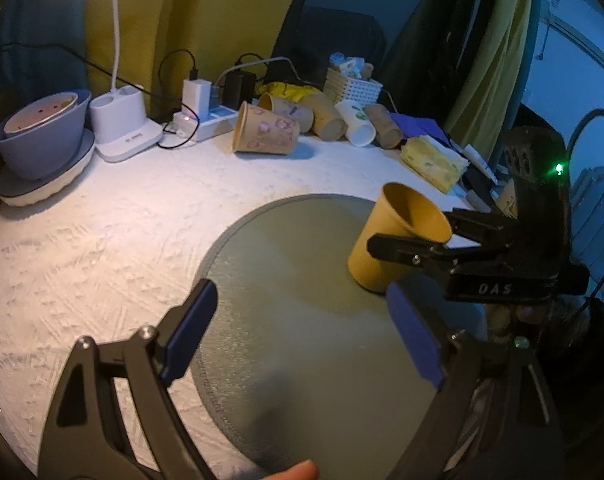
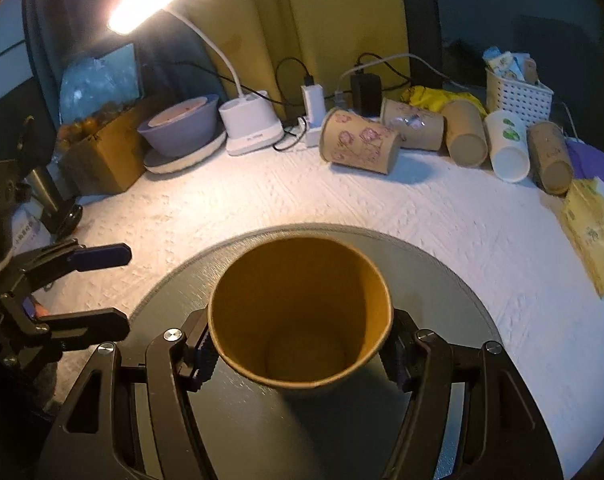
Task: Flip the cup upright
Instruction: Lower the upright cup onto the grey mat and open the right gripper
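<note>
A plain yellow paper cup [image 2: 299, 312] stands mouth up, tilted a little, on the round grey mat [image 2: 454, 280]. My right gripper [image 2: 297, 354] is shut on the cup, one finger on each side below the rim. In the left wrist view the cup [image 1: 398, 236] is at the mat's right edge with the right gripper [image 1: 442, 240] around it. My left gripper [image 1: 306, 332] is open and empty over the mat [image 1: 285, 280], to the left of the cup. It also shows in the right wrist view [image 2: 109, 288].
Several paper cups [image 2: 358, 142] lie on their sides along the back of the white table [image 2: 261, 200]. A lamp base [image 2: 249, 120], chargers, a grey bowl [image 2: 181, 126], a white basket [image 2: 518, 92] and a tissue pack [image 2: 594, 236] stand around the edges.
</note>
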Demonstrator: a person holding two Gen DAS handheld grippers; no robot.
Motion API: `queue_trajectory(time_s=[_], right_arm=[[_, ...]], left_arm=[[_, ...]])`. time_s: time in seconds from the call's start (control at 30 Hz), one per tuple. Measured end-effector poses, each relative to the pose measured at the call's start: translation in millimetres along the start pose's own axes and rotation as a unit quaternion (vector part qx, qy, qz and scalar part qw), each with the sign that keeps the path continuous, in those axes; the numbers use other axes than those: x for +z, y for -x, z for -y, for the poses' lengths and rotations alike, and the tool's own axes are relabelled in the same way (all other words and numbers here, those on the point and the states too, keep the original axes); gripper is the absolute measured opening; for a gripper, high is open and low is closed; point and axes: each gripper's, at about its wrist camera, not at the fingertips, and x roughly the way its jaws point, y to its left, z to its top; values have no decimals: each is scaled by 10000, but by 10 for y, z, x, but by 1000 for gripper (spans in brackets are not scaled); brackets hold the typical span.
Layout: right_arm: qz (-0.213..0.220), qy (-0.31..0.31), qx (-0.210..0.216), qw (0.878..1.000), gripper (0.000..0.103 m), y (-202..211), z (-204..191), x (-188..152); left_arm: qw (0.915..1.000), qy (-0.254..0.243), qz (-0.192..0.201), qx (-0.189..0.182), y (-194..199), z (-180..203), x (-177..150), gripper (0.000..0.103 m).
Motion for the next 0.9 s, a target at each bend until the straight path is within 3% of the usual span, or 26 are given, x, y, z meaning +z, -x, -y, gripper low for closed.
queue_trajectory(time_s=[0.4, 0.57, 0.9], right_arm=[[-60, -192, -402, 9990, 70, 110, 47, -109], [-22, -220, -420, 9989, 75, 215, 13, -151], [-78, -336, -609, 9975, 77, 461, -105, -336]], left_arm=[[10000, -34, 28, 27, 78, 73, -53, 88], [9999, -42, 113, 45, 157, 103, -76, 88], [9996, -39, 259, 42, 338, 208, -209, 88]])
